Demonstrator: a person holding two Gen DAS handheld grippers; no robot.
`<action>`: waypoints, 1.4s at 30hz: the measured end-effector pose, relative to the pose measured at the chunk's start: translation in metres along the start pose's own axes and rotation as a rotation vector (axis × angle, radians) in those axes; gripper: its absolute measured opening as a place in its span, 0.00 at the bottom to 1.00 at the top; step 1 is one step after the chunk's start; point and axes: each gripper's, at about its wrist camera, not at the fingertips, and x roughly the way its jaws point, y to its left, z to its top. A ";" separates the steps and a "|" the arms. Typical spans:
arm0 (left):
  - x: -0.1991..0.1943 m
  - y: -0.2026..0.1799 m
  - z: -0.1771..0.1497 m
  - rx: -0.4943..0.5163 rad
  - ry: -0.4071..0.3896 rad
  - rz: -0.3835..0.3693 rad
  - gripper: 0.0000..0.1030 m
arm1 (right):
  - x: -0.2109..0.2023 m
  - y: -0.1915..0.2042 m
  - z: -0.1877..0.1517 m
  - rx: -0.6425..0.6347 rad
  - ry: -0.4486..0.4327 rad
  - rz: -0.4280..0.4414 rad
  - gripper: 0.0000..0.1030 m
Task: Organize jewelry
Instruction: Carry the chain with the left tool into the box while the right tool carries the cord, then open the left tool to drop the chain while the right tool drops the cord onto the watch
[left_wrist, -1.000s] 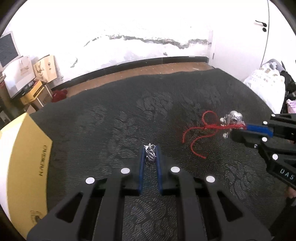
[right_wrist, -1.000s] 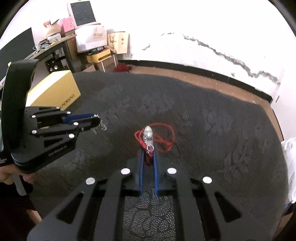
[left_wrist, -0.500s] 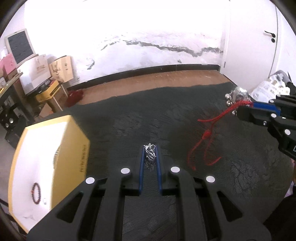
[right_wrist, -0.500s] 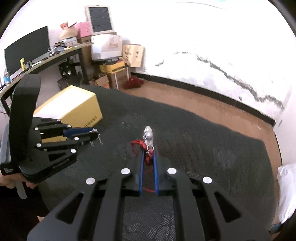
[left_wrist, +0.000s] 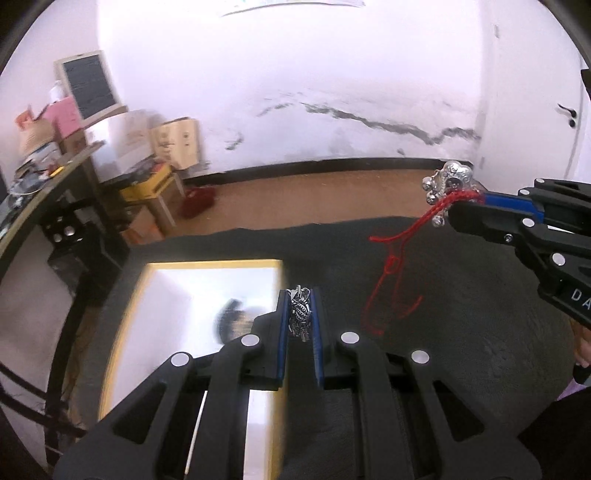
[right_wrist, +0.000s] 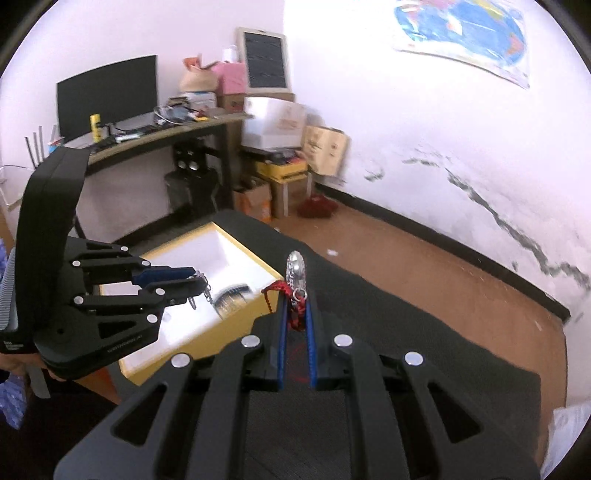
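left gripper (left_wrist: 300, 295) clamps silver chain (left_wrist: 300, 314) | right gripper (right_wrist: 296, 299) clamps red-corded pendant (right_wrist: 295, 271) (perhaps silver)

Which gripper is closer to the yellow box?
Left. The left gripper holds its silver chain over the yellow box; the right gripper is beside it, above the dark cloth.

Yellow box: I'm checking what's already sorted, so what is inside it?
The yellow box has a white lining and one dark beaded bracelet, blurred. The left claw covers part of the inside.
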 end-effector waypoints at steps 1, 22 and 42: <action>-0.005 0.010 0.002 -0.008 -0.003 0.014 0.11 | 0.002 0.010 0.011 -0.011 -0.006 0.015 0.09; 0.045 0.185 -0.090 -0.268 0.134 0.146 0.11 | 0.150 0.127 0.066 -0.039 0.123 0.180 0.09; 0.126 0.178 -0.146 -0.325 0.257 0.079 0.11 | 0.256 0.133 -0.016 -0.015 0.294 0.154 0.09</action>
